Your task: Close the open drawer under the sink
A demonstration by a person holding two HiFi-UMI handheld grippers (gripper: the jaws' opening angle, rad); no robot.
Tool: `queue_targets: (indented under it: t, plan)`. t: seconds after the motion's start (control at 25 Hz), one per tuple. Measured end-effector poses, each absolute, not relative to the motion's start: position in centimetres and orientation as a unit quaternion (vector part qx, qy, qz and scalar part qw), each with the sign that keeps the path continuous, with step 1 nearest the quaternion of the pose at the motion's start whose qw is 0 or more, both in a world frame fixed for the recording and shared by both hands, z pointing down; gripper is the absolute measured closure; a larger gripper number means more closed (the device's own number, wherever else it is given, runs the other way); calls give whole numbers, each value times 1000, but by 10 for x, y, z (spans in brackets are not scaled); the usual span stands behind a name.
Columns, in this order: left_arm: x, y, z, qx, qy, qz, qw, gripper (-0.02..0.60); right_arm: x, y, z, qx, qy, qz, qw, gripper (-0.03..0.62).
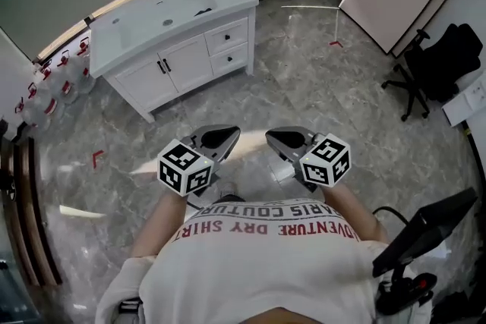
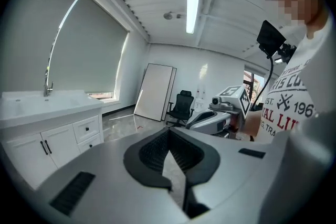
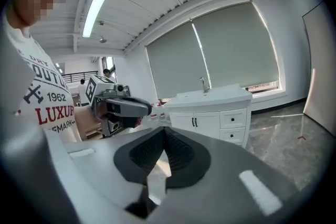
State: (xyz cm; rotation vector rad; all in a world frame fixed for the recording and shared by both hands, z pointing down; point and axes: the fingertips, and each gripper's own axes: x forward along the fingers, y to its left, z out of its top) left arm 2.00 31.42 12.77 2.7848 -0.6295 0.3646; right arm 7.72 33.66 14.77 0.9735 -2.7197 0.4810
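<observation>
The person stands on the grey shiny stone floor [image 1: 319, 87], well apart from the white sink cabinet with black handles [image 1: 182, 61]. I think the walk over to it is not yet begun. The left gripper [image 1: 230, 131] and the right gripper [image 1: 274, 135] are held side by side near the person's chest, probably just being carried. Both pairs of jaws are closed and hold nothing. The two small white drawers [image 1: 226, 37] sit at the cabinet's right end, under the sink top. From this far I cannot tell which one is open; the top one may stick out a little. The hands are hidden under the grippers.
</observation>
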Motion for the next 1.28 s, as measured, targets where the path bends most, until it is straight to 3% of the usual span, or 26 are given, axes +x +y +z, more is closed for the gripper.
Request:
queue_targets:
  t: [0.36,1.28]
  plan:
    - [12,368,101,965,-213,119,97,580,65,386,118,336,-929,141,70,592]
    - [28,396,115,965,-200,135,107,580,63,416,123,317,-934,144,80,592]
